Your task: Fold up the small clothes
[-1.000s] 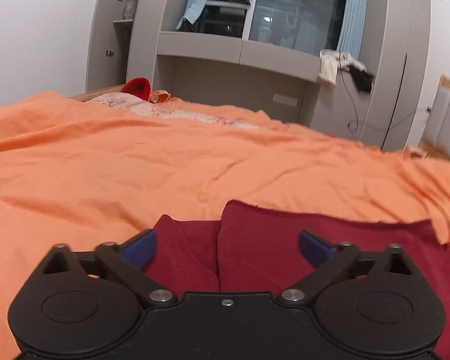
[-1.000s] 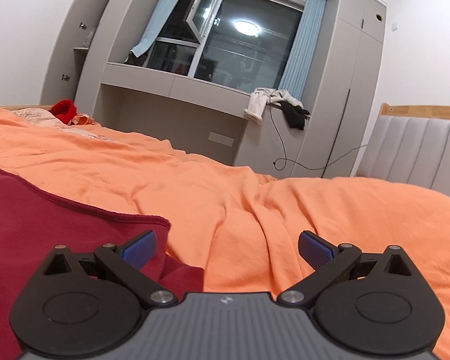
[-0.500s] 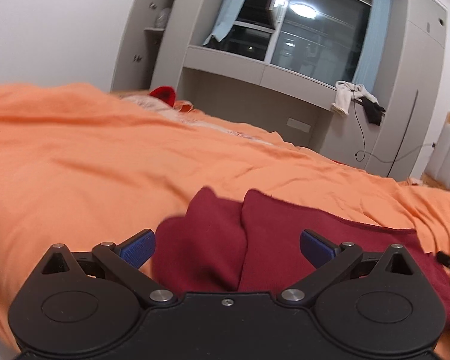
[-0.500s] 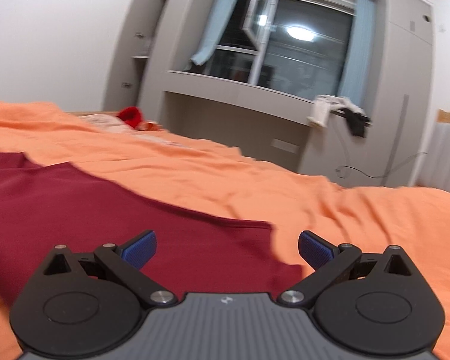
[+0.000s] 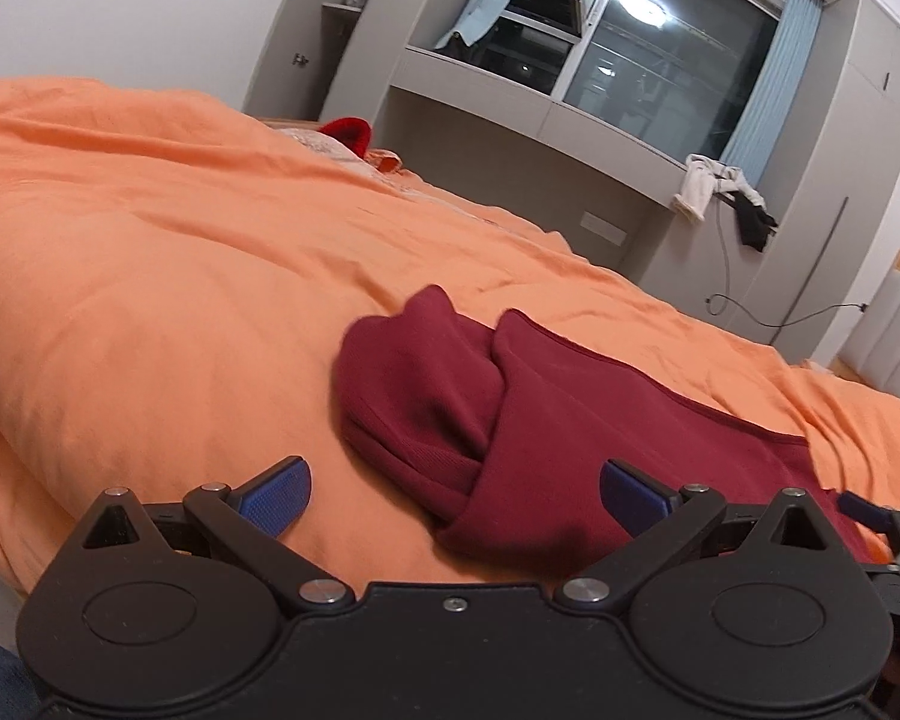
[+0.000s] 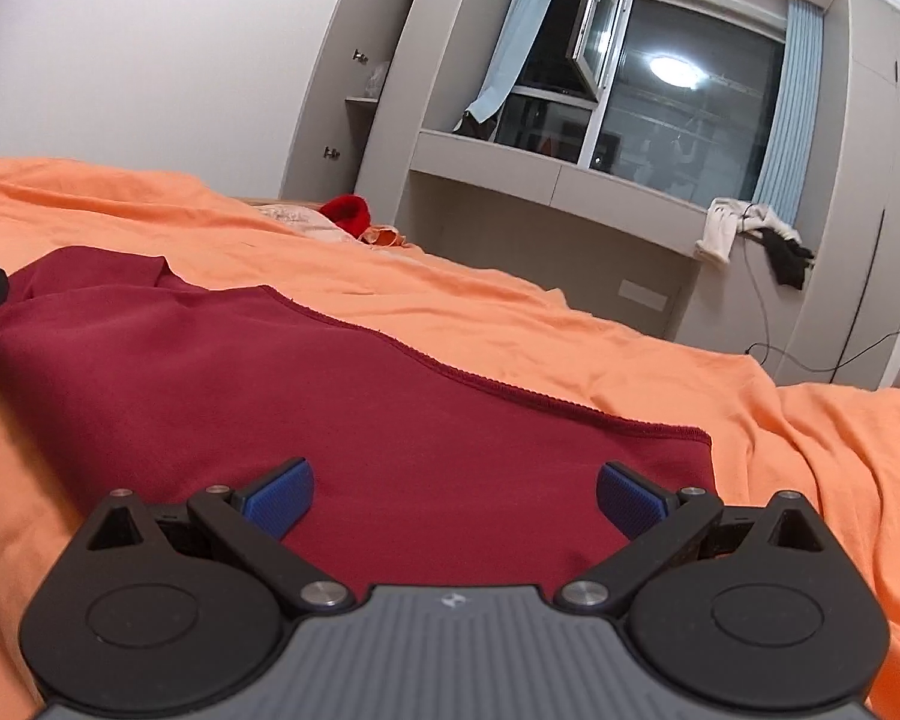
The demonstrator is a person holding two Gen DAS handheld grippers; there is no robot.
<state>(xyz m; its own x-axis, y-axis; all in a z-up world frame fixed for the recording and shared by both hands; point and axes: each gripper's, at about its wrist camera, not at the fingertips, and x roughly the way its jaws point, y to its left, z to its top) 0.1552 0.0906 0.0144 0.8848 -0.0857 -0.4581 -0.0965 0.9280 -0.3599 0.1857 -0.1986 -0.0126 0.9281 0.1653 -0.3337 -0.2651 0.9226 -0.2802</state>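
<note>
Both grippers hang spread wide and empty: left gripper (image 5: 455, 483) near the bunched left end of the maroon garment (image 5: 510, 414), right gripper (image 6: 455, 489) just over its flatter right half (image 6: 342, 414), likely lining up corners for a fold. Garment lies across the orange bedspread (image 5: 150, 276), rumpled and soft. Far off, grey cabinets (image 6: 510, 192), a dark window (image 6: 684, 114), a red item (image 6: 348, 213) on the bed.
</note>
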